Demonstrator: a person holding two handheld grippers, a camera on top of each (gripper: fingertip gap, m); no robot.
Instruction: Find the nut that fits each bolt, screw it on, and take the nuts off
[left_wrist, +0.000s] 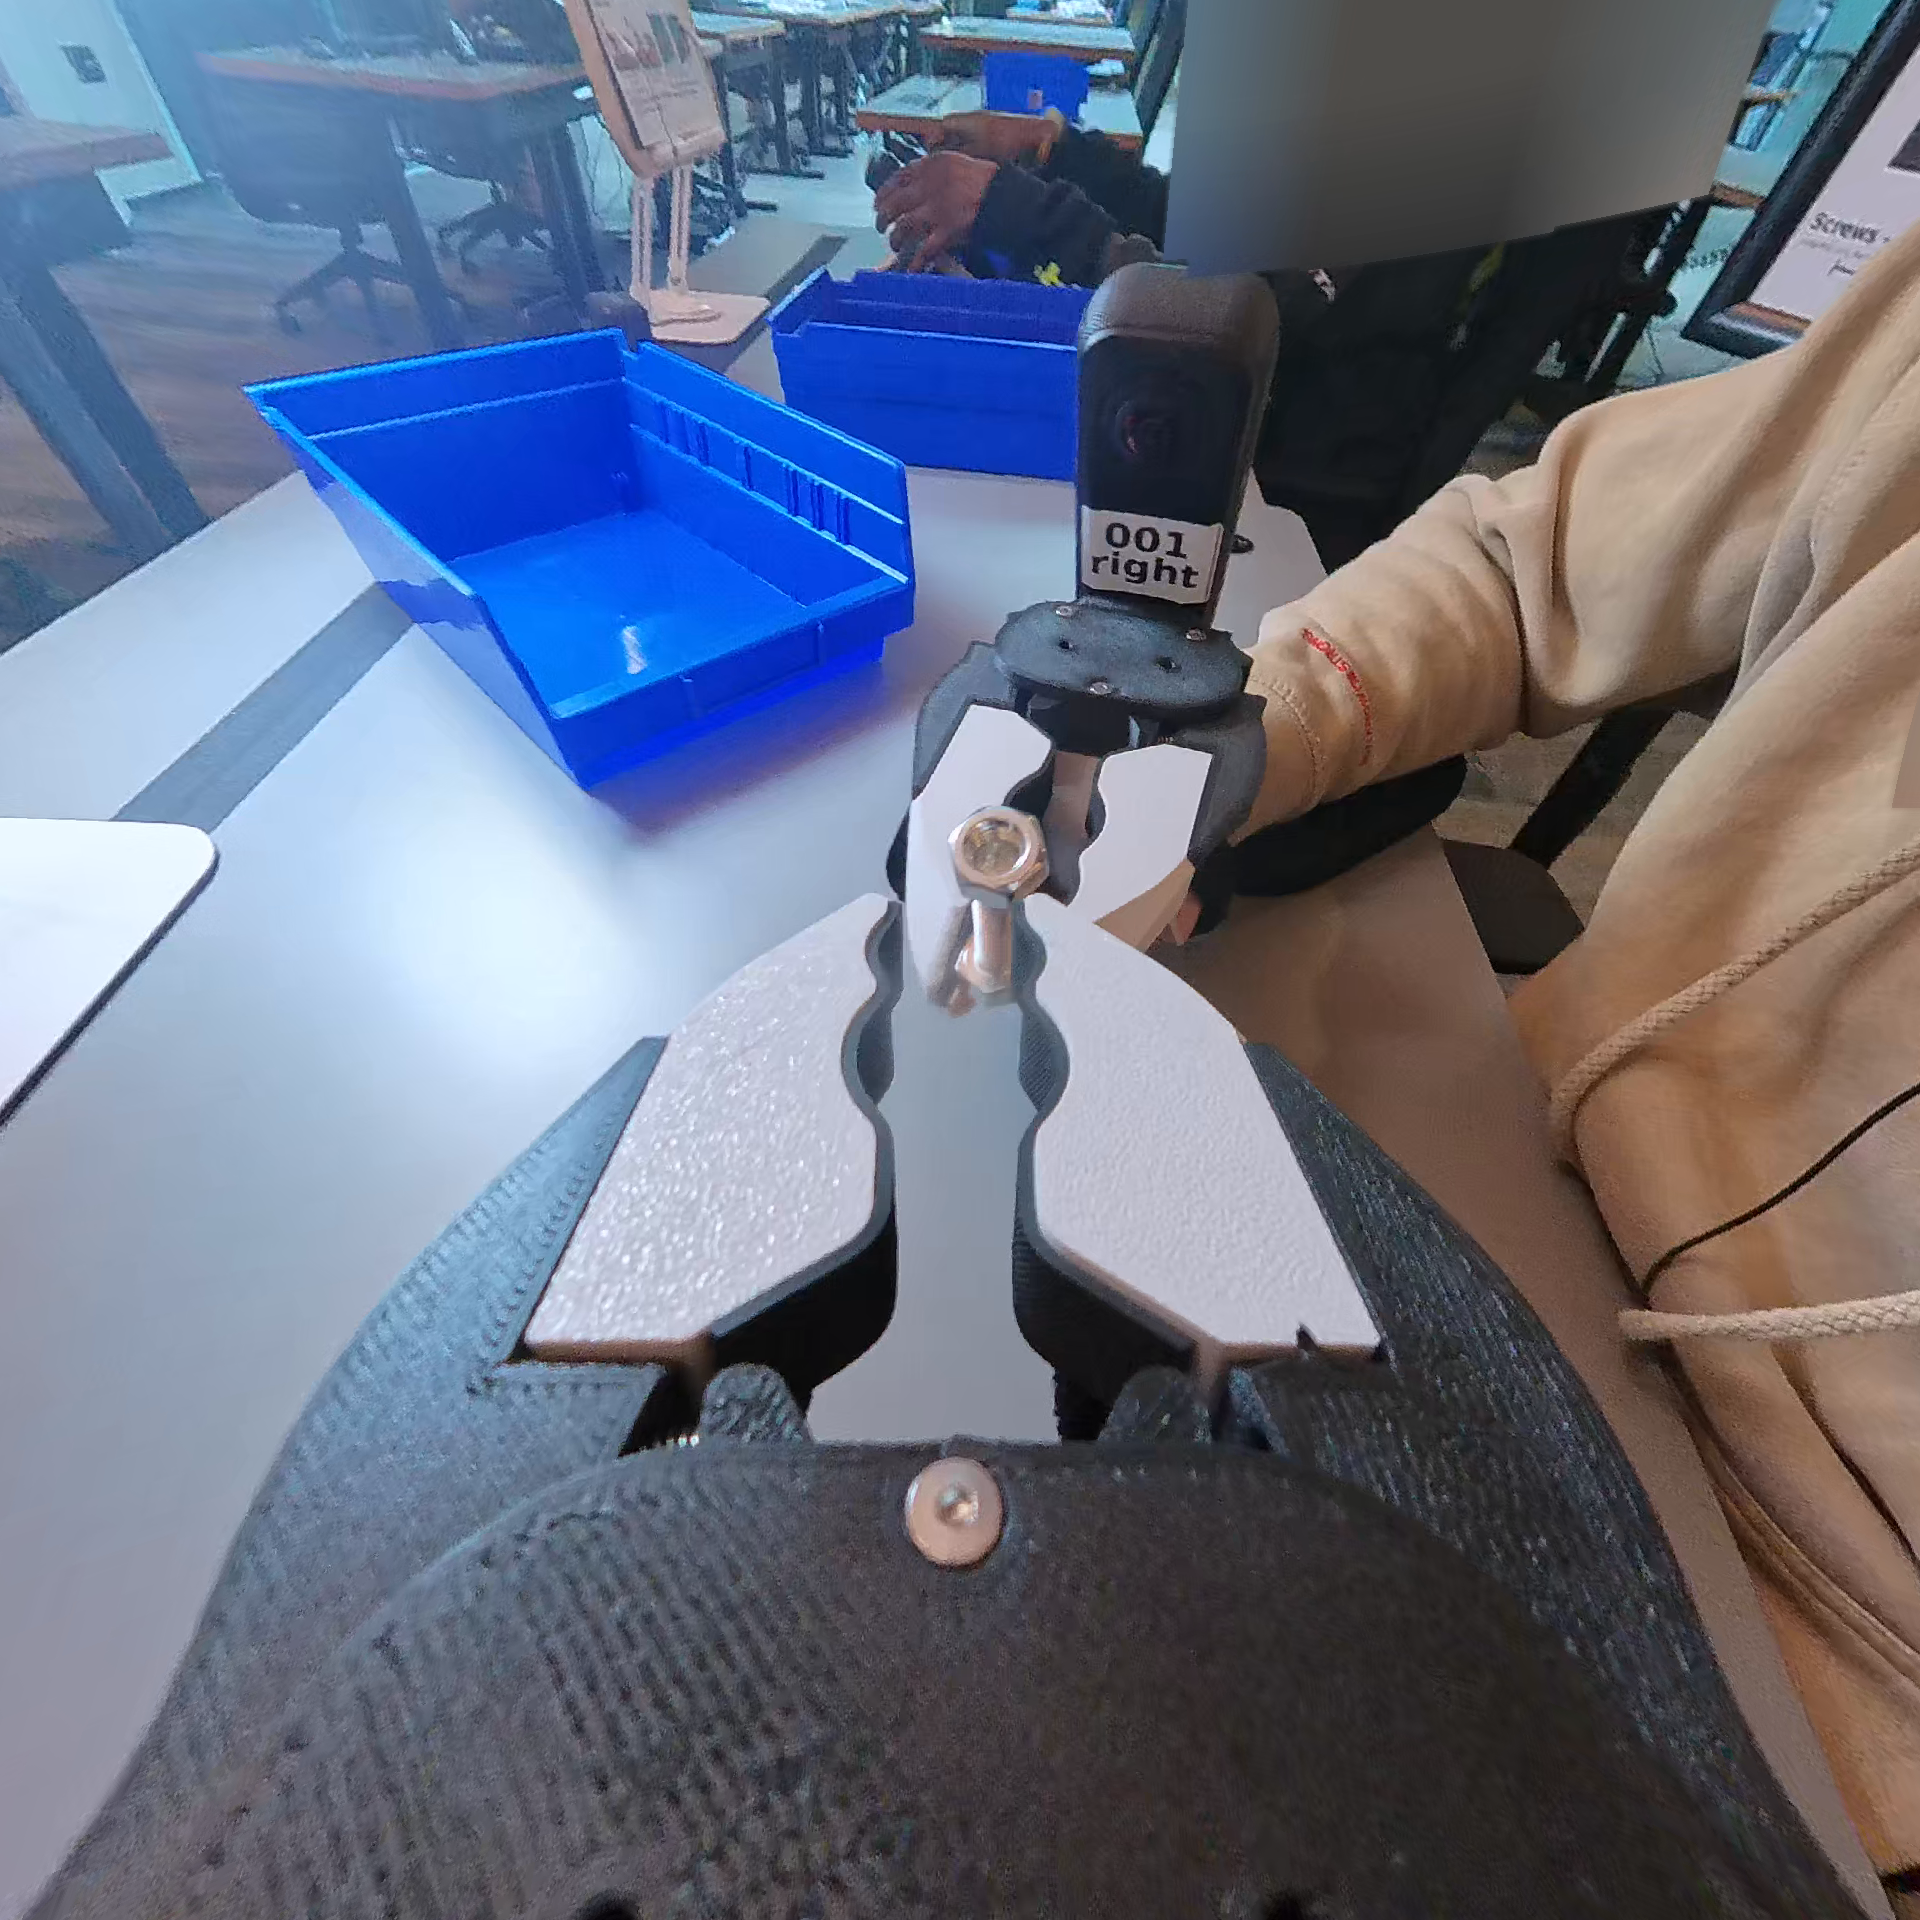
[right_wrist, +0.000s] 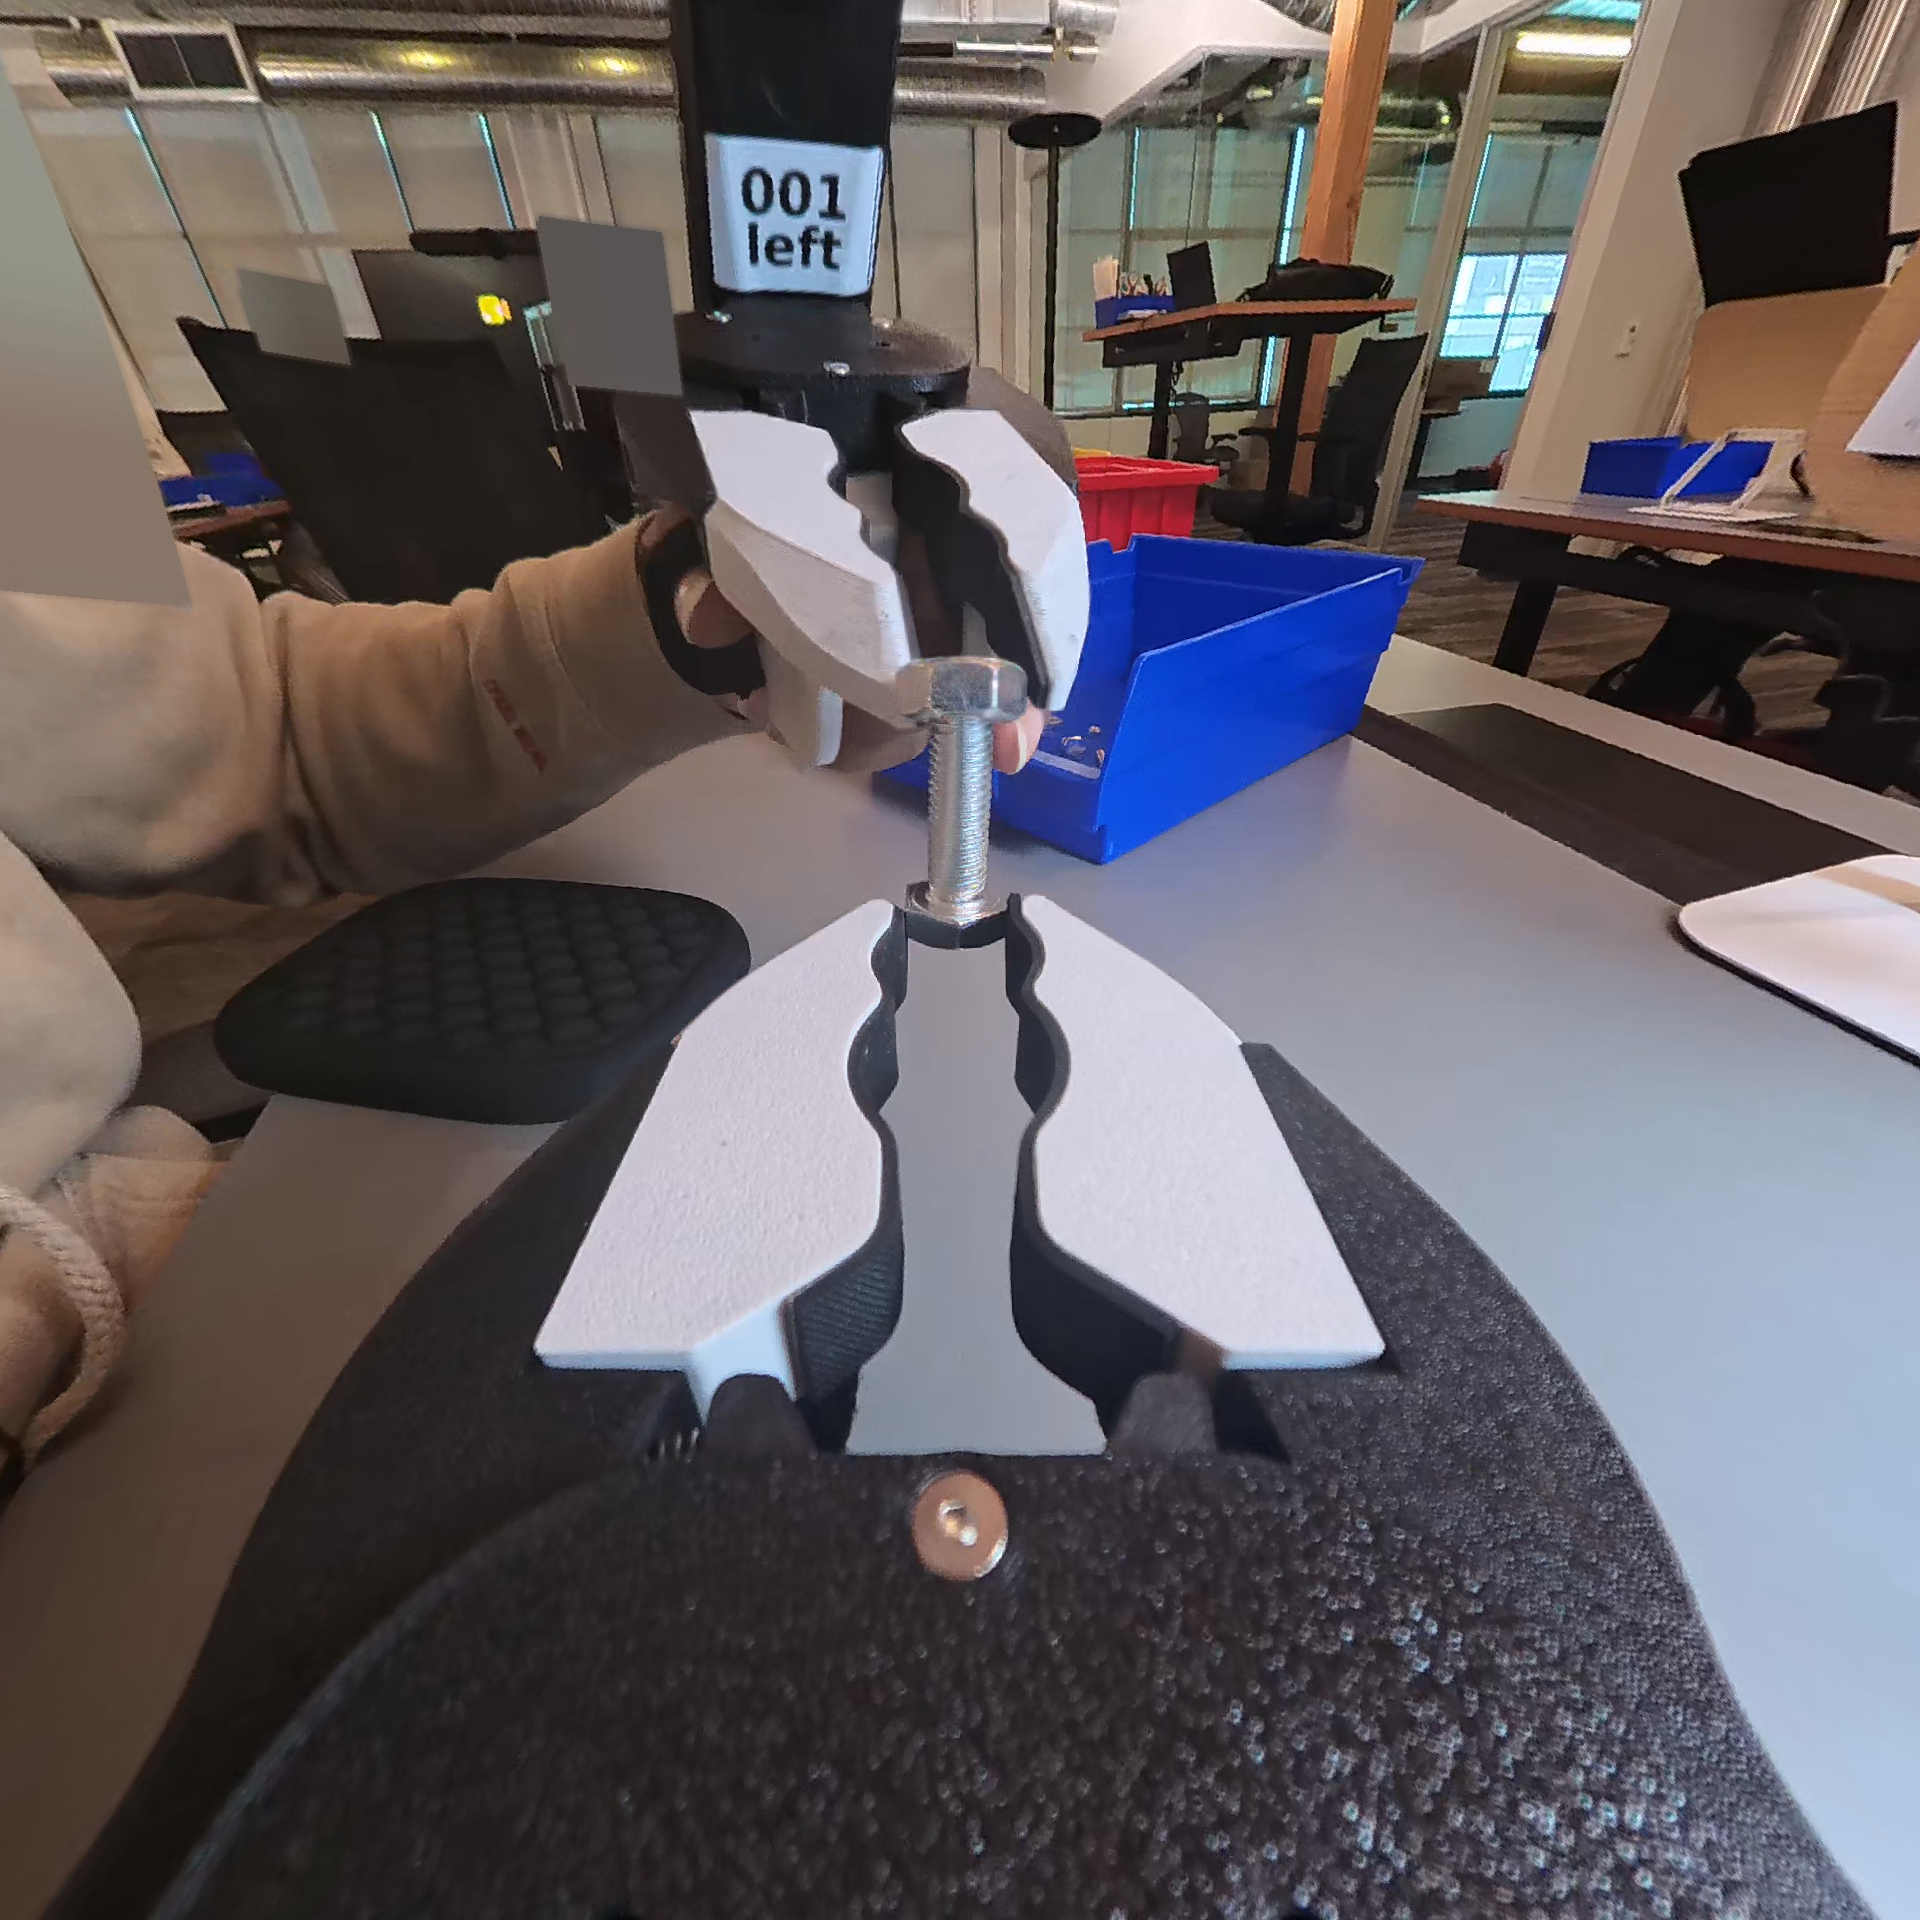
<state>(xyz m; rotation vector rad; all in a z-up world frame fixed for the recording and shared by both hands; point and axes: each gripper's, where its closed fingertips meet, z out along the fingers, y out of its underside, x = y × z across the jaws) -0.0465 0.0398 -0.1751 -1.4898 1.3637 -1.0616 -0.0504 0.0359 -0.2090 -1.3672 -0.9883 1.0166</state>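
A silver hex bolt (right_wrist: 956, 800) hangs upright above the grey table (right_wrist: 1455, 1039). My left gripper (right_wrist: 971, 665) comes down from above and is shut on the bolt's head (left_wrist: 997, 852). In its own view the left gripper (left_wrist: 961, 920) shows the head at its tips and the shaft running down between them. My right gripper (right_wrist: 954, 914) is shut on a dark nut (right_wrist: 948, 923) at the lower end of the thread. One of the right gripper's white fingers (left_wrist: 945, 821) shows just behind the bolt in the left wrist view.
An empty blue bin (left_wrist: 623, 582) stands on the table behind the grippers, with a second blue bin (left_wrist: 935, 364) farther back. A blue bin (right_wrist: 1247, 665) holds small metal parts. A white pad (right_wrist: 1818, 945) lies at the table edge. A black armrest (right_wrist: 488, 987) is at the left. The tips of both grippers are at nearly the same place.
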